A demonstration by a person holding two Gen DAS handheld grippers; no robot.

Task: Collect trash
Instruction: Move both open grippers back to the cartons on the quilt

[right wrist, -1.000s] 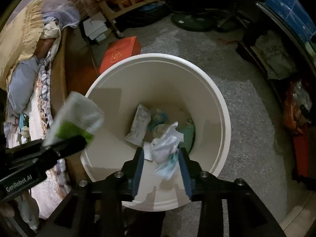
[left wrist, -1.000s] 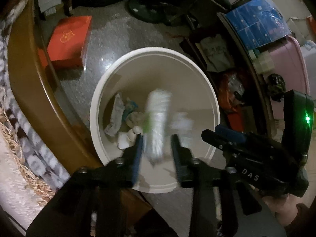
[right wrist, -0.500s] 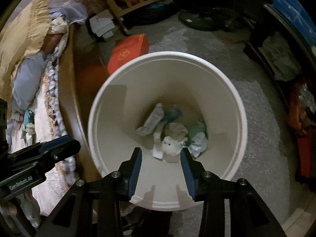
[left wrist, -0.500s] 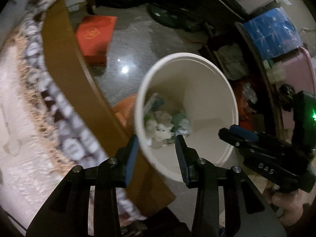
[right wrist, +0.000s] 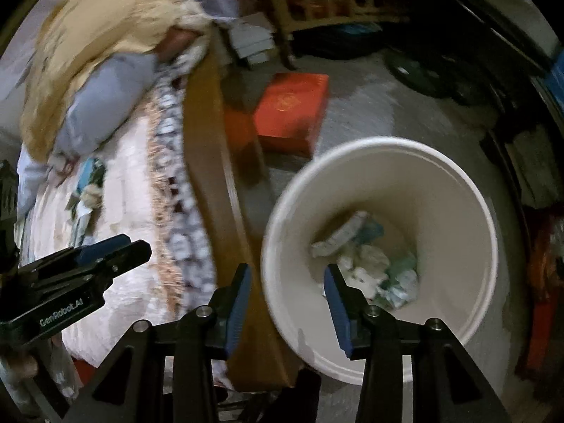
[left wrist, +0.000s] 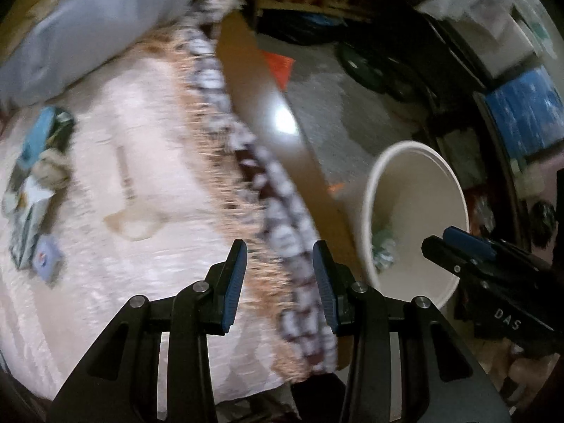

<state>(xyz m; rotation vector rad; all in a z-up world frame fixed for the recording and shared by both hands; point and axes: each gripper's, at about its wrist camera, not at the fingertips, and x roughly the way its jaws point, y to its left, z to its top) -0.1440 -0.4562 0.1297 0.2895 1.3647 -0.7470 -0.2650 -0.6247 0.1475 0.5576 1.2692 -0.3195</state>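
Observation:
A white bin stands on the floor beside the bed and holds several crumpled wrappers and tissues; it also shows in the left wrist view. My left gripper is open and empty over the bed's edge. My right gripper is open and empty above the bin's near left rim. Loose trash lies on the pale bed cover at the far left: blue and white wrappers with a crumpled tissue, also in the right wrist view.
The brown wooden bed rail runs between bed and bin. A red box lies on the grey floor beyond the bin. A grey pillow and yellow blanket sit at the bed's head. Cluttered shelves line the right side.
Both grippers let their trash fall into the bin and now stand empty. Both have swung left, the left one from over the bin to over the bed.

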